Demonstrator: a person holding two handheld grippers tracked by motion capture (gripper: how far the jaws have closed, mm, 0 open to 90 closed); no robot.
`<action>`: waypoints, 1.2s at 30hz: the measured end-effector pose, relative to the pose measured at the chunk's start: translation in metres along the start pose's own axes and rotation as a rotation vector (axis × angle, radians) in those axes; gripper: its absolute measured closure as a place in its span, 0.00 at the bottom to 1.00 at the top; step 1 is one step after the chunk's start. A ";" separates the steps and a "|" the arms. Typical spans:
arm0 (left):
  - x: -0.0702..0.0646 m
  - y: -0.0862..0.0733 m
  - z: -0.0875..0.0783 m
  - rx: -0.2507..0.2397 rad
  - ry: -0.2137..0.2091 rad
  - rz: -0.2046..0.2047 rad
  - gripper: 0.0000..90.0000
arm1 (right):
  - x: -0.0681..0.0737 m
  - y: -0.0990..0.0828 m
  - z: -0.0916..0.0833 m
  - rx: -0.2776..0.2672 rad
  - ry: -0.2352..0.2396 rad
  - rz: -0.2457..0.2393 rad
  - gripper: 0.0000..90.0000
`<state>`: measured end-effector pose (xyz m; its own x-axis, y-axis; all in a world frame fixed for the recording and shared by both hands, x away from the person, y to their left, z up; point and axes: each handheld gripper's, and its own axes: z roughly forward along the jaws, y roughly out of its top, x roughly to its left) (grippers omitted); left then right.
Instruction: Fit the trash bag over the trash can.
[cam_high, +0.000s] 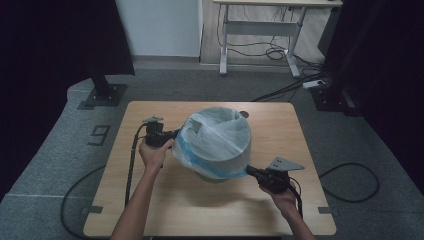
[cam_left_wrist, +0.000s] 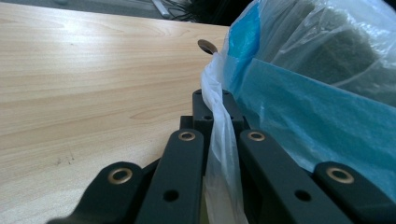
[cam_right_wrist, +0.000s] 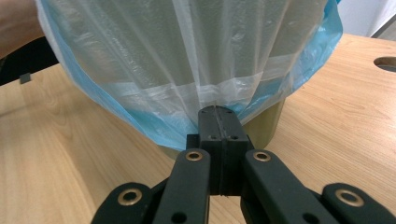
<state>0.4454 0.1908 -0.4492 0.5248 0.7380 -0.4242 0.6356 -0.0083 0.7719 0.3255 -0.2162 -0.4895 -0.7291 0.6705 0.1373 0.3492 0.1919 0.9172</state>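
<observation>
A grey waste bin (cam_high: 216, 172) stands mid-table, lined with a translucent white bin bag (cam_high: 215, 137) that has a blue band (cam_high: 200, 162) along its folded-over edge. At the bin's left side my left gripper (cam_high: 172, 135) is shut on the bag's edge; in the left gripper view a twisted strip of white plastic (cam_left_wrist: 219, 140) runs between the closed jaws. At the bin's lower right my right gripper (cam_high: 248, 170) is shut on the bag's hem (cam_right_wrist: 219, 100), which hangs pulled down over the bin's wall (cam_right_wrist: 266, 126).
The wooden table (cam_high: 150, 200) has a round cable hole (cam_high: 244, 114) just behind the bin. Cables trail from both grippers off the table's sides. A black stand base (cam_high: 102, 95) and a desk frame (cam_high: 260, 30) are on the carpet beyond.
</observation>
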 end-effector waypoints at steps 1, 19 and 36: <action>0.000 0.000 0.000 0.001 -0.001 0.002 0.99 | -0.001 -0.001 0.001 -0.003 -0.003 0.005 0.99; 0.007 -0.010 0.010 0.052 0.005 -0.002 0.99 | -0.011 -0.017 0.023 0.028 -0.086 0.000 0.99; 0.011 -0.024 0.027 0.100 0.004 -0.011 0.99 | -0.034 -0.038 0.043 0.143 -0.083 0.111 0.99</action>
<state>0.4511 0.1806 -0.4855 0.5154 0.7409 -0.4306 0.6950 -0.0673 0.7159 0.3622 -0.2157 -0.5446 -0.6325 0.7488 0.1979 0.5089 0.2092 0.8350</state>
